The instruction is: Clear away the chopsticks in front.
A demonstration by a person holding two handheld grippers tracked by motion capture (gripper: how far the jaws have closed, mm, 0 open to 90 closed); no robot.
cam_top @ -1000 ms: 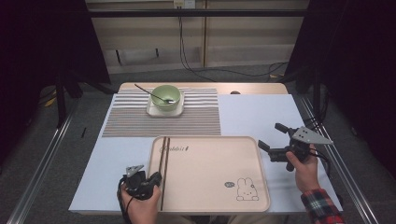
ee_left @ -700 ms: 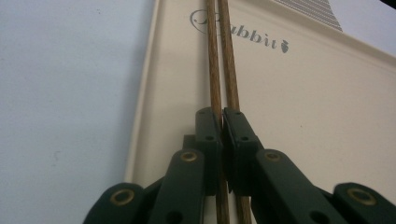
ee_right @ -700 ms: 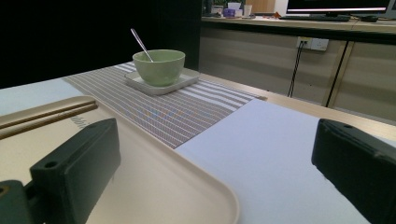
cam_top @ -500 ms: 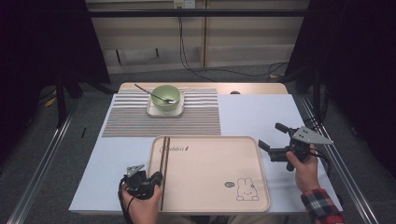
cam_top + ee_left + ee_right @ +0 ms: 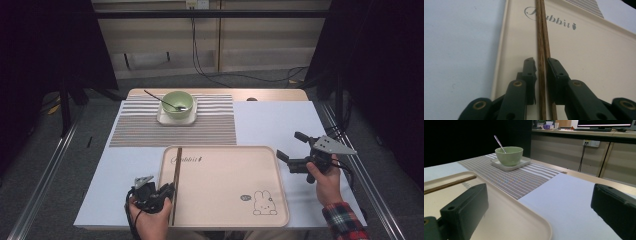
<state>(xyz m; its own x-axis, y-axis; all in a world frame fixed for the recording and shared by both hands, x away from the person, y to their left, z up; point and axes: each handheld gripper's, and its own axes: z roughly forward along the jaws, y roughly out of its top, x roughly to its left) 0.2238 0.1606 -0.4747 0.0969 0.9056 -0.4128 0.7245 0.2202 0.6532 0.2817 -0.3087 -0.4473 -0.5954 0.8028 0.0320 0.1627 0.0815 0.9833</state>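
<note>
dark brown wooden chopsticks (image 5: 541, 37), cream tray (image 5: 225, 200) with a rabbit drawing, pale green bowl (image 5: 177, 104), grey-and-white striped placemat (image 5: 145, 130), black grippers.

You are working at a table (image 5: 280, 117) with a pale blue-white cover and a wooden edge at its far side. Beyond it, a beige low wall (image 5: 215, 50) is running across the upper middle of the high view, and a white socket (image 5: 196, 4) is sitting at its top with black cables (image 5: 200, 60) hanging down to the grey floor (image 5: 85, 145). Dark curtains (image 5: 45, 50) are standing at the upper left and upper right of the frame. Metal rails (image 5: 45, 185) are lying along the floor at both sides. In the right gripper view, a shelf with a monitor (image 5: 604, 123) is showing at the upper right.
</note>
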